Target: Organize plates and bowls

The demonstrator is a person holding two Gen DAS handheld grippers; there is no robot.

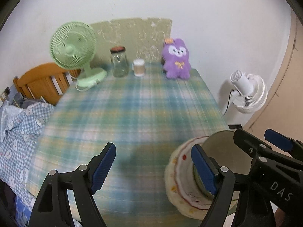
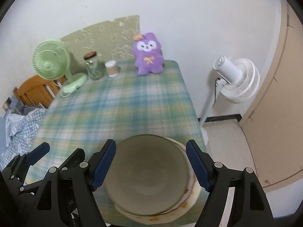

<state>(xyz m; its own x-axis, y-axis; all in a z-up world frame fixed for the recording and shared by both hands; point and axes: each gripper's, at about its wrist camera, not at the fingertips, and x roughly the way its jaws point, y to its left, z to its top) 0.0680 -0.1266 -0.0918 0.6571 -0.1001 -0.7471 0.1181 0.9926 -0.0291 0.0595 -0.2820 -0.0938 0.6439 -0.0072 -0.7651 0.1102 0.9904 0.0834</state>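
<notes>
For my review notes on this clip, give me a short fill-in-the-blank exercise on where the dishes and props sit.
1. The bowl sits on top of a decorated ____.
2. The plush toy at the far end of the table is ____ in colour.
3. Between the green fan and the paper cup stands a glass ____.
4. The right gripper has its jaws ____, gripping nothing.

Missing words: plate; purple; jar; open

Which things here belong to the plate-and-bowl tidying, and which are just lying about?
Job: plain grey-green bowl; cream patterned plate under it.
Lying about: green desk fan; clear glass jar; small lidded cup; purple plush toy; white standing fan.
</notes>
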